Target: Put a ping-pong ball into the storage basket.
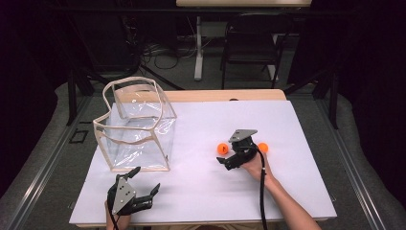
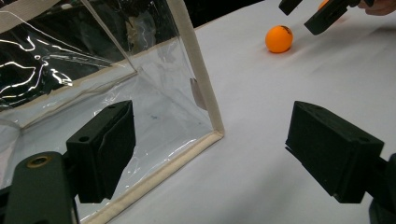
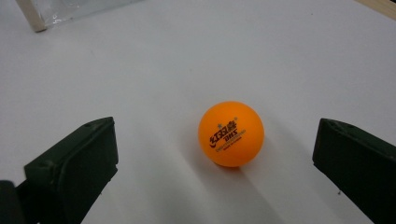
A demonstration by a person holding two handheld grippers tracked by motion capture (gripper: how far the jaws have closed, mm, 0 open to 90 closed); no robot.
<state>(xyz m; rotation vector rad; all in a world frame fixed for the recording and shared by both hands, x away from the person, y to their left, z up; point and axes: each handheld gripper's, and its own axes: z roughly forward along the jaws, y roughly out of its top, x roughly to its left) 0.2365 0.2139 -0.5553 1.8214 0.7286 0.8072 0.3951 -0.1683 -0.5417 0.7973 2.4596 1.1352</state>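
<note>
At the left of the white table (image 1: 201, 191) stands a clear plastic bag (image 1: 136, 127) with cream-coloured edging, upright and open at the top; nothing can be made out inside it. Just in front of its near corner the left gripper (image 1: 143, 184) hovers low over the table, its jaws spread wide and empty, one jaw against the bag's lower wall in the left gripper view, where the bag's bottom seam (image 2: 163, 170) runs between the jaws. Toward the middle lies an orange ball (image 1: 222, 148), a table-tennis ball with printed lettering, resting on the table well apart from the bag. The right gripper (image 1: 230, 160) is brought up to this ball, jaws released and wide; in the right gripper view the ball (image 3: 231, 133) sits between the two jaws, nearer the right-hand one, touching neither. The step in hand appears to be the approach to grasp; the next move probably calls for advancing slightly and closing gently, since so light and round a ball may roll or squirt away. A second orange ball (image 1: 263, 147) lies just beyond the right hand (image 1: 253, 165). The path to the bag looks unobstructed; its high, buckled rim is the likely hindrance.
</note>
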